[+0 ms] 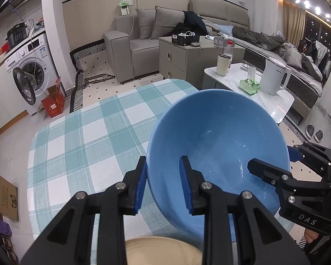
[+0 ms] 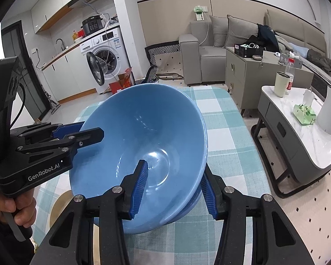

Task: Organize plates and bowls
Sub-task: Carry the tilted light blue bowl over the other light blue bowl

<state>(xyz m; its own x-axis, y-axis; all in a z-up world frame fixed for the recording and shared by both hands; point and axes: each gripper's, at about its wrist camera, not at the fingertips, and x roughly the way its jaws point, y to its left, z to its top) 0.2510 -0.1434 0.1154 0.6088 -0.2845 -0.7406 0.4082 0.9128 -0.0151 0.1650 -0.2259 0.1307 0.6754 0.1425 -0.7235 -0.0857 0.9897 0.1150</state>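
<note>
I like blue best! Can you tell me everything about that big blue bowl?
The blue bowl is wide, round and glossy, probably ceramic, and empty inside, with light glinting off its bottom. It is tilted, lifted above the checked tablecloth. The left tongs pinch one side of its rim and the right tongs clamp the opposite side, one finger inside and one outside each time. In the right view a second blue rim peeks beneath it, maybe another bowl nested underneath. A beige plate lies below.

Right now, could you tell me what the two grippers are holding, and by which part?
Both hold the blue bowl by its rim: the left gripper on one side, the right gripper on the opposite side.
</note>
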